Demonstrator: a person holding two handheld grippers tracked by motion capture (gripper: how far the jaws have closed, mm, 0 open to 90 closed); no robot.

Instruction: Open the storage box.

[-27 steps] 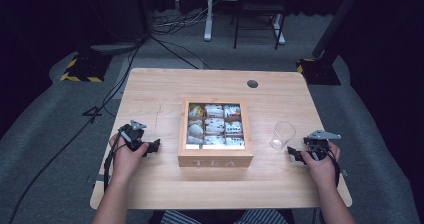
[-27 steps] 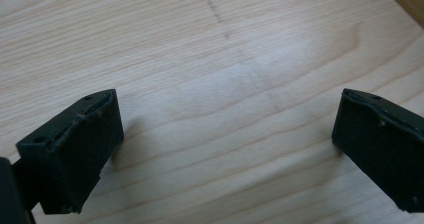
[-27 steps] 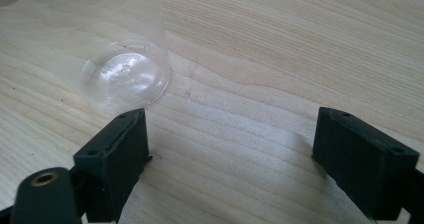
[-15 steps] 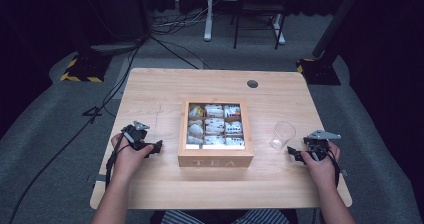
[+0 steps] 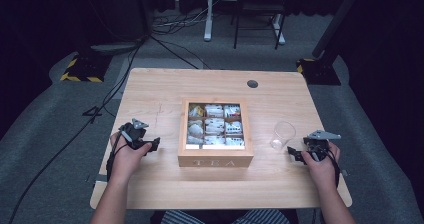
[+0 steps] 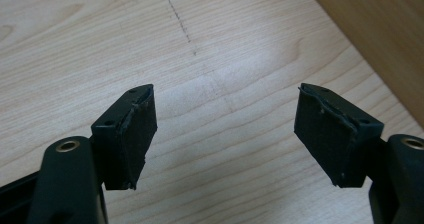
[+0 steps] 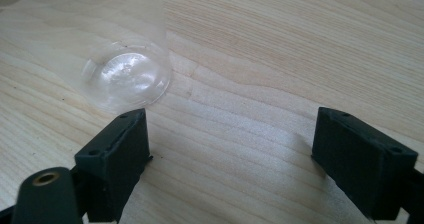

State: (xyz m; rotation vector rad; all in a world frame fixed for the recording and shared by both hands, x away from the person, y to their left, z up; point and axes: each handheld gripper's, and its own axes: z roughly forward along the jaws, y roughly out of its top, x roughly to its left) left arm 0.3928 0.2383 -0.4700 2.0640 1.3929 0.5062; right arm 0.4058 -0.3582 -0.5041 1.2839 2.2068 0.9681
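Note:
A wooden tea box [image 5: 215, 156] marked TEA stands open at the table's middle, its compartments packed with tea bags [image 5: 215, 125]. An empty clear glass [image 5: 283, 134] stands upright to its right. My left gripper [image 5: 150, 145] rests on the table left of the box, open with nothing between its fingers [image 6: 127, 134]; the box's wooden side [image 6: 385, 39] is at the upper right of its view. My right gripper [image 5: 297, 154] sits just right of the glass, open and empty, with the glass [image 7: 127, 76] beyond its left finger [image 7: 117, 159].
The wooden table [image 5: 160, 91] has a round cable hole [image 5: 252, 83] at the back right. Cables, a chair base and yellow-black striped stands lie on the grey floor behind it. Bare wood lies in front of the box and along the back.
My left gripper has shifted slightly toward the tea box. The right gripper, box and glass stay where they were.

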